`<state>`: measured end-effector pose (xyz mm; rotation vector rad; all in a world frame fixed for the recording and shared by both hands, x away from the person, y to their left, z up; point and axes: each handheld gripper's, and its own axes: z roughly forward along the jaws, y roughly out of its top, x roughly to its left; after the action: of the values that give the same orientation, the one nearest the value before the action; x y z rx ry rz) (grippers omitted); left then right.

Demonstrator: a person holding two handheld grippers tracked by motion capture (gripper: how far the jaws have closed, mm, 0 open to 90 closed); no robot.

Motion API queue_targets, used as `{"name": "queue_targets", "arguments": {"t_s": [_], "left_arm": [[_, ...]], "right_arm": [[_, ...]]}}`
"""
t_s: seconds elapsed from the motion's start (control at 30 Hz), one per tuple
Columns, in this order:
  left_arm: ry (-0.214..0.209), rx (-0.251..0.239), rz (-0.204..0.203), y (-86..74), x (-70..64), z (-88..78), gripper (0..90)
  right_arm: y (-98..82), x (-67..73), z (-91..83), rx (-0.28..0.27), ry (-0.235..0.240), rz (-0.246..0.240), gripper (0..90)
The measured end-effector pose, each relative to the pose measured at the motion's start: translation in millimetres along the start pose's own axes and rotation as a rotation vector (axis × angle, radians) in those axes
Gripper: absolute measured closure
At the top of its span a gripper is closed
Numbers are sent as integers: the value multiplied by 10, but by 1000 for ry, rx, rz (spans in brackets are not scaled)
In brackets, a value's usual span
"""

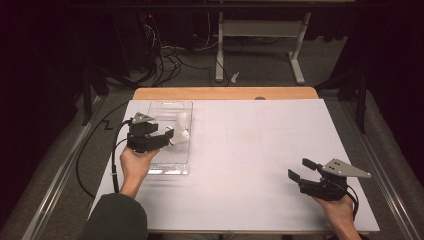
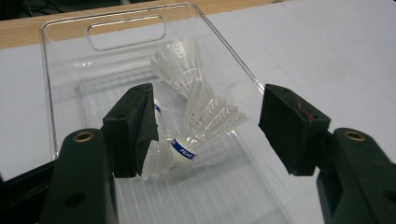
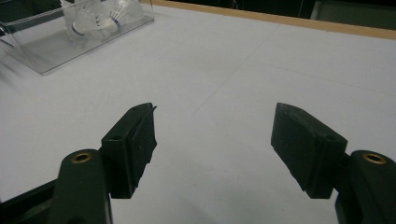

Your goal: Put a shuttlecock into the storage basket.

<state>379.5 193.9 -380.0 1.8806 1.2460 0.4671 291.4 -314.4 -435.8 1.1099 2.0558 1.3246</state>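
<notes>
Clear plastic forms the tray [image 2: 60,56] in which three white shuttlecocks [image 2: 208,119] are lying piled together. The left gripper [image 2: 205,126] is being held above them, jaws spread, gripping nothing. The right gripper [image 3: 212,140] is being held apart over the bare white table [image 3: 243,79], likewise spread and empty.

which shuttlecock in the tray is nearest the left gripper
The shuttlecock with the blue printed band, lying between the open jaws; the other shuttlecock lies farther back toward the tray's handle.

Clear tray [image 1: 170,165] on white table [image 1: 250,150]
</notes>
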Motion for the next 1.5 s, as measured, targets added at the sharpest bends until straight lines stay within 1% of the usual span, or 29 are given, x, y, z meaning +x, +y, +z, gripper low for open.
{"name": "queue_targets", "arguments": {"t_s": [0.1,0.2,0.47,0.83,1.07,1.27,1.5], "left_arm": [[-6,-7,11,-5,-34,-26,364],[-16,-19,9,-23,-51,-35,362],[-25,-21,6,-60,-70,-33,360],[-37,-42,27,-84,-148,-86,357],[-44,-44,47,-110,-196,-100,354],[-59,-51,48,-131,-222,-124,354],[-66,-58,50,-153,-240,-156,354]], "right_arm": [[0,-2,0,-2,0,0,309],[1,-1,1,-2,0,-1,309],[1,0,2,-1,0,0,309],[2,1,3,-1,1,0,309],[2,1,4,-1,1,0,309],[2,1,4,0,2,1,309],[3,1,4,1,3,0,309]]}}
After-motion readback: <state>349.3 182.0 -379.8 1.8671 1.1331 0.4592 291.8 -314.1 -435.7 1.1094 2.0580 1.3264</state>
